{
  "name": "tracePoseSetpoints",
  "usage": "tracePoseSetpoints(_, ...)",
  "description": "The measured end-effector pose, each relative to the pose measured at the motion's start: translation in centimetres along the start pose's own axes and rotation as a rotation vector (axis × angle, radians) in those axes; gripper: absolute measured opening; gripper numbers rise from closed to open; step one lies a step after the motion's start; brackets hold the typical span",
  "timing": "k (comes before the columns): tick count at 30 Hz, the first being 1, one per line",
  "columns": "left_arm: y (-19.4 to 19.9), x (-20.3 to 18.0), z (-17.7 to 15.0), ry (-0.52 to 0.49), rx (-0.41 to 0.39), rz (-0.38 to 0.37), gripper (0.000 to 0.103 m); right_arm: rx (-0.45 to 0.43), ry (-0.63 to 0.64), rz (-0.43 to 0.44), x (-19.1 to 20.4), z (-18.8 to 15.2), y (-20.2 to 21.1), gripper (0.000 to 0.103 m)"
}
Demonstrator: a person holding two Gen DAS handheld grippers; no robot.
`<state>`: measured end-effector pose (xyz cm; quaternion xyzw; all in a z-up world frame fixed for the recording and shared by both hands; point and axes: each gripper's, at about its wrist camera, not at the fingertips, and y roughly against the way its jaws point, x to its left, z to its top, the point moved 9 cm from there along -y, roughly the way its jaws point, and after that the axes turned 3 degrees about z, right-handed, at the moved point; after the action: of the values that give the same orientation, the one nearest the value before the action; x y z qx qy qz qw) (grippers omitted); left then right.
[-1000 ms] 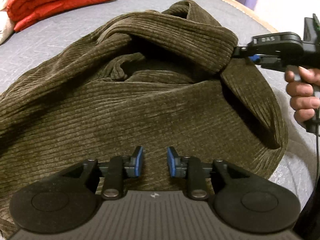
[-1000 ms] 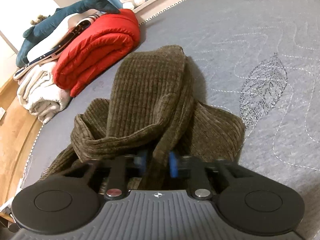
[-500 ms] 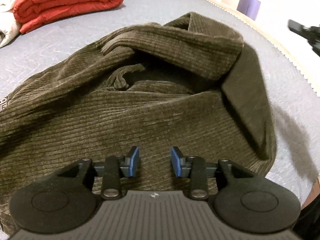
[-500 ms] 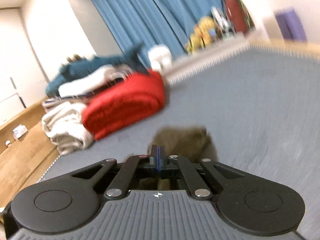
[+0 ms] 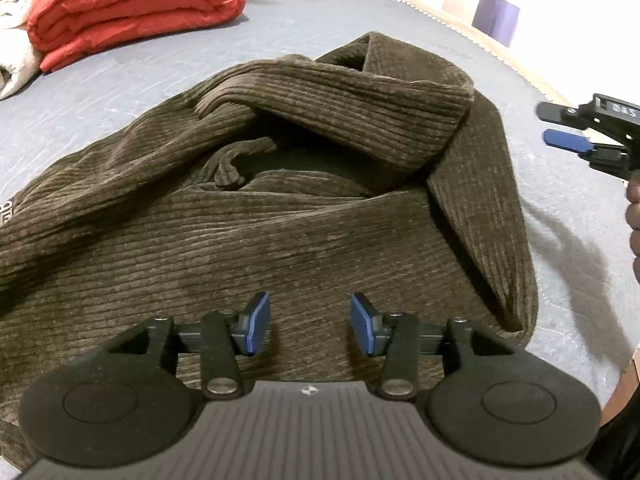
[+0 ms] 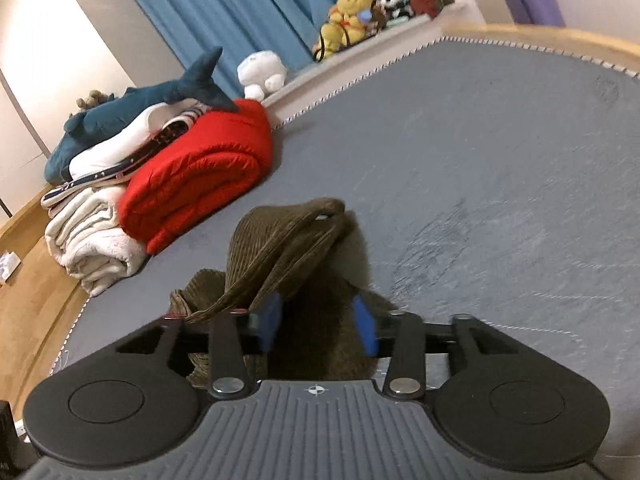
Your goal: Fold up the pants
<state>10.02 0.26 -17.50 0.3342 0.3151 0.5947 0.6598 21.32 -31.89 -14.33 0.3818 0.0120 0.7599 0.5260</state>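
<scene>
Left gripper hovering over the dark olive corduroy pants, jaws opening, gripping nothing. Right gripper opening too, cloth between pads, unpinched. Pants lying bunched on grey quilted mattress; folded red quilt beyond.

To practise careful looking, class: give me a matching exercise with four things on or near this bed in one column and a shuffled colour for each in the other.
Things:
1. pants
2. folded quilt
3. plush shark
4. rolled blanket

Colours:
a. red
b. cream white
c. dark olive brown
d. teal blue

Pairs: 1-c, 2-a, 3-d, 4-b
</scene>
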Motion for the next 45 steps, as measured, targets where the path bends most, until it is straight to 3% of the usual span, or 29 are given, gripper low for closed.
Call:
tracePoseSetpoints(9, 0.0, 1.6, 0.0, 0.035, -0.001, 0.021, 0.052, 0.076, 0.004, 0.038, 3.6, -1.9, -6.0, 0.055)
tracePoseSetpoints(11, 0.0, 1.7, 0.0, 0.036, -0.001, 0.023, 0.052, 0.074, 0.030, 0.025, 4.2, -1.9, -6.6, 0.043)
tracePoseSetpoints(12, 0.0, 1.7, 0.0, 0.037, -0.002, 0.022, 0.052, 0.074, 0.052, 0.005, 4.4, -1.9, -6.7, 0.018)
tracePoseSetpoints(14, 0.1, 1.7, 0.2, 0.037, -0.006, 0.019, 0.052, 0.064, 0.069, -0.015, 4.5, -1.7, -6.6, 0.011)
tracePoseSetpoints(18, 0.5, 1.7, 0.5, 0.040, -0.021, 0.007, 0.052, -0.047, 0.114, -0.035, 5.0, 0.2, -3.2, 0.007)
tracePoseSetpoints(21, 1.0, 1.4, 0.7, 0.040, -0.034, -0.003, 0.052, -0.206, 0.134, -0.023, 6.0, 2.7, 2.8, 0.000)
tracePoseSetpoints(24, 1.5, 1.1, 0.8, 0.036, -0.044, -0.011, 0.052, -0.368, 0.205, -0.035, 6.8, 4.8, 9.8, 0.000)
tracePoseSetpoints(26, 1.8, 0.7, 0.9, 0.036, -0.048, -0.018, 0.052, -0.371, 0.220, -0.059, 5.8, 4.9, 12.6, 0.000)
tracePoseSetpoints(29, 1.9, -0.2, 1.0, 0.026, -0.053, -0.030, 0.052, -0.232, 0.212, -0.102, 2.6, 2.8, 11.9, 0.003)
tracePoseSetpoints(31, 1.9, -0.9, 1.1, 0.014, -0.055, -0.033, 0.052, -0.157, 0.152, -0.126, 0.3, 1.4, 10.3, 0.025)
tracePoseSetpoints(33, 1.9, -1.4, 1.1, 0.004, -0.057, -0.033, 0.053, -0.104, 0.102, -0.111, -0.5, 0.7, 8.7, 0.032)
tracePoseSetpoints(39, 1.6, -1.0, 0.9, 0.014, -0.054, -0.016, 0.054, -0.059, 0.078, -0.036, 2.0, 0.8, 3.6, 0.047)
tracePoseSetpoints(45, 1.4, 0.7, 0.4, 0.031, -0.039, 0.003, 0.054, 0.025, 0.075, -0.027, 4.3, 0.4, -2.5, 0.050)
